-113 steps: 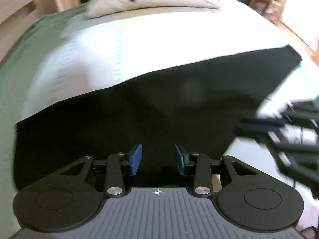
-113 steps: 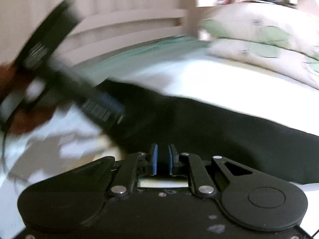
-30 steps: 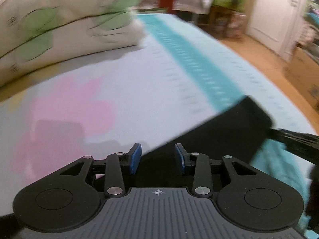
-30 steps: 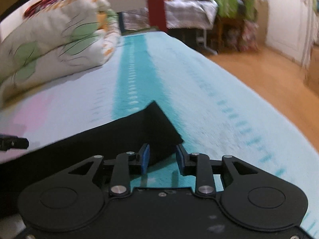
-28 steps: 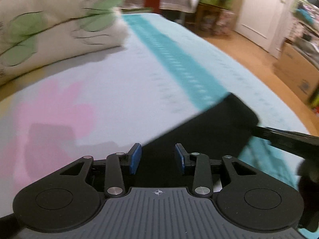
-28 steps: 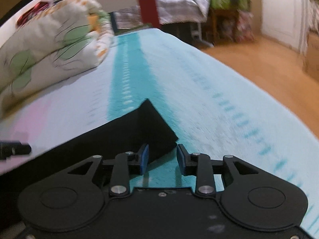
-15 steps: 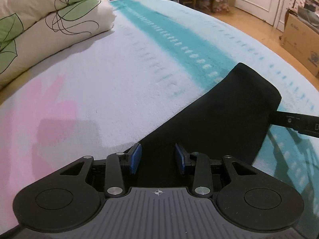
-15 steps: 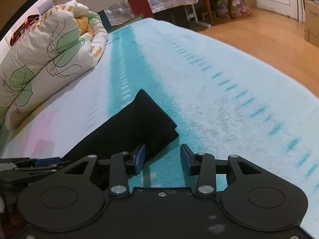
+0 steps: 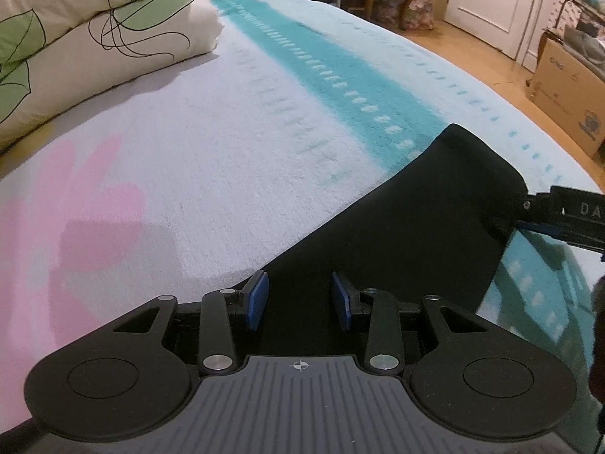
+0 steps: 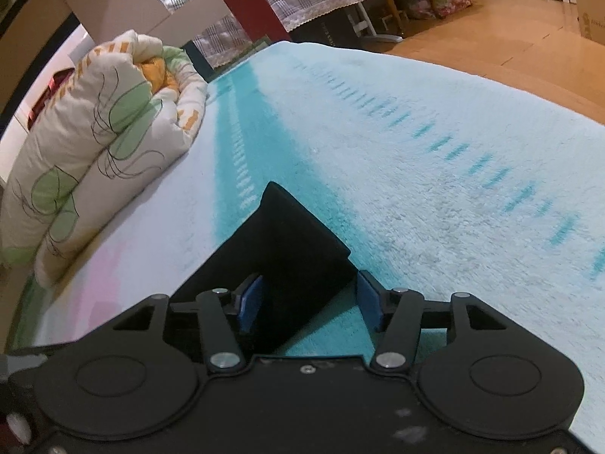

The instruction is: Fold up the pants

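The black pants [image 9: 408, 227] lie flat on the bed, one leg end reaching out over the teal stripe. My left gripper [image 9: 298, 304] is open, low over the pants' near edge, cloth between its blue pads. My right gripper [image 10: 308, 302] is open wide around the corner of the pants' end [image 10: 291, 242], with the cloth between its pads. The right gripper's fingers [image 9: 559, 215] also show in the left wrist view at the pants' far right edge.
A fluffy blanket [image 9: 227, 121] with teal and pink patches covers the bed. A folded leaf-print quilt [image 9: 94, 30] lies at the far left, also in the right wrist view [image 10: 98, 140]. Wooden floor, a cardboard box [image 9: 567, 87] and furniture lie beyond the bed's right edge.
Both grippers swung from the pants' middle to the leg end and came down onto it. The right gripper has opened wider around the corner over the last half second.
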`<control>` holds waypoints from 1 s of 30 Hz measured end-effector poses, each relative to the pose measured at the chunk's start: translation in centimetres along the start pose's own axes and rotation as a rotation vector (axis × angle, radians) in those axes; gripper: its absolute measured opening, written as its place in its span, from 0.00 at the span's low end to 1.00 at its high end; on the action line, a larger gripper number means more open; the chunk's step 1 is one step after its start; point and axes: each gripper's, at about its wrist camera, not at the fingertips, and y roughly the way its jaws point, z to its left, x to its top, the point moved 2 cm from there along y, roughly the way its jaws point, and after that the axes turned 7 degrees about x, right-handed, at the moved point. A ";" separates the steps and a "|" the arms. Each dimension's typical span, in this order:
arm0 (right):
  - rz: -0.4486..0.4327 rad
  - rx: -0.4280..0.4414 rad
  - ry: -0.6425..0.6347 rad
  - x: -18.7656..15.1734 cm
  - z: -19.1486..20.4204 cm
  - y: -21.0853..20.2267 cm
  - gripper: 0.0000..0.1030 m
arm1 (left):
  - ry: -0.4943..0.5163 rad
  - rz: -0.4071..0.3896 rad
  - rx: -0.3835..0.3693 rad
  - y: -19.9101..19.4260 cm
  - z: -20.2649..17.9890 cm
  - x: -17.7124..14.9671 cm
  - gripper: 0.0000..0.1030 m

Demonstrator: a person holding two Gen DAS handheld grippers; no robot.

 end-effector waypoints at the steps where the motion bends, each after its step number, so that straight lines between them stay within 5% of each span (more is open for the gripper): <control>1: -0.004 0.008 0.011 0.1 -0.1 0.1 0.57 | -0.002 0.001 -0.002 0.0 0.0 0.0 0.36; 13: 0.001 0.107 0.160 -0.9 -1.2 -0.7 0.55 | 0.003 -0.004 -0.001 0.1 0.0 0.0 0.36; 22: -0.052 0.100 0.119 -0.2 0.0 1.5 0.54 | -0.002 -0.002 -0.010 0.1 0.1 0.1 0.36; 23: -0.053 0.090 0.105 -0.1 0.1 1.5 0.49 | -0.002 -0.003 -0.010 0.1 0.1 0.1 0.36; 25: -0.042 0.076 0.096 0.0 -0.1 1.5 0.14 | 0.001 -0.009 -0.009 0.1 0.1 0.0 0.36; 26: -0.027 0.093 0.115 0.0 -0.4 1.6 0.08 | 0.004 -0.012 -0.008 0.1 0.1 0.0 0.36; 30: -0.045 0.063 0.023 0.2 1.4 0.8 0.08 | 0.008 -0.020 -0.026 0.0 0.4 0.2 0.35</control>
